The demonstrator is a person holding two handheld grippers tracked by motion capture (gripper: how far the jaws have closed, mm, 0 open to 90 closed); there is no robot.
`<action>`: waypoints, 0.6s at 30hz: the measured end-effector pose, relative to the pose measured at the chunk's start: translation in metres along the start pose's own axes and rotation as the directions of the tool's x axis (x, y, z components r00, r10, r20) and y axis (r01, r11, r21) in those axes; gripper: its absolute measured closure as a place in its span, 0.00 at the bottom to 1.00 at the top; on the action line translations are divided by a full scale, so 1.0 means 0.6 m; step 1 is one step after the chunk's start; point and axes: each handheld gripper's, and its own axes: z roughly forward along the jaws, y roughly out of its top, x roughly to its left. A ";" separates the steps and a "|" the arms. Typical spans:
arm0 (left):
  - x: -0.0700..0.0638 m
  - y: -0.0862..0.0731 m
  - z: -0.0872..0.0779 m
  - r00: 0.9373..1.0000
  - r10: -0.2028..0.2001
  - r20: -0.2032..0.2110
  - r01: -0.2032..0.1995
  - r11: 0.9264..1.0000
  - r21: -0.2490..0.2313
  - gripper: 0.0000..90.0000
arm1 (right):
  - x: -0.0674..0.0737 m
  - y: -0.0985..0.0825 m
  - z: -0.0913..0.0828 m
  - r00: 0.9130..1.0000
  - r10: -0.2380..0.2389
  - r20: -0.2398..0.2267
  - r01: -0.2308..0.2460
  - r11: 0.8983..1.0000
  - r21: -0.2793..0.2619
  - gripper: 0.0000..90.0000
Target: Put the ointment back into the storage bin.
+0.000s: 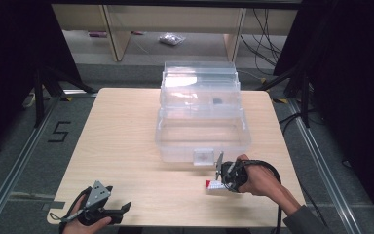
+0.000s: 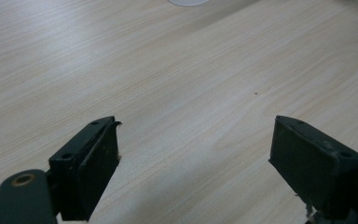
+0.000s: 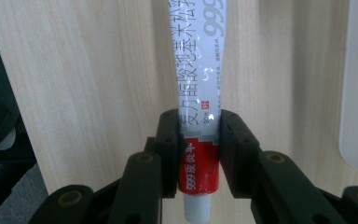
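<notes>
Two hand-held grippers: right hand-held gripper (image 3: 198, 140) clamped on ointment tube (image 3: 200, 79) just before clear box (image 1: 202, 131), ready for lifting; left hand-held gripper (image 2: 193, 163) agape, idle, farther off.

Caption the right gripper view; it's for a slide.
Right hand-held gripper shut on a red-and-white ointment tube above the wooden table.

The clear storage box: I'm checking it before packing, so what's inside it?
The clear storage box has one small dark item in its upper tier; its lower compartment looks bare. Glare on the plastic hides part of that tier.
</notes>
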 end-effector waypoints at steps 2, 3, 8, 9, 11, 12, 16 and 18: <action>0.000 0.000 0.000 1.000 0.000 0.000 0.000 1.000 0.000 0.17 | -0.001 0.000 -0.008 1.000 0.002 0.001 -0.002 1.000 -0.003 0.79; 0.000 0.000 0.000 1.000 0.000 -0.001 0.000 1.000 0.002 0.17 | -0.003 -0.001 -0.010 1.000 -0.023 0.010 0.023 1.000 -0.015 0.79; 0.000 0.000 0.000 1.000 0.000 0.000 0.000 1.000 0.001 0.17 | 0.001 0.001 -0.037 1.000 -0.012 -0.010 0.012 0.999 -0.032 0.79; 0.000 0.000 0.000 1.000 0.000 0.000 0.000 1.000 0.000 0.17 | -0.005 0.002 -0.039 0.997 -0.074 0.014 0.075 0.996 -0.057 0.79; 0.000 0.000 0.000 1.000 0.000 0.000 0.000 1.000 0.000 0.17 | -0.001 0.003 -0.049 1.000 -0.020 0.009 0.021 0.999 -0.045 0.79; 0.000 0.000 0.000 1.000 -0.001 0.001 0.001 1.000 0.000 0.17 | -0.002 0.003 -0.052 1.000 -0.028 0.003 0.028 0.998 -0.050 0.79; 0.000 0.000 0.000 1.000 -0.001 0.001 0.001 1.000 0.002 0.17 | -0.007 0.006 -0.064 0.998 -0.063 -0.001 0.063 0.996 -0.059 0.79; 0.000 0.000 0.000 1.000 -0.001 -0.001 0.001 1.000 0.000 0.17 | -0.004 0.006 -0.071 1.000 -0.024 -0.011 0.023 0.998 -0.058 0.79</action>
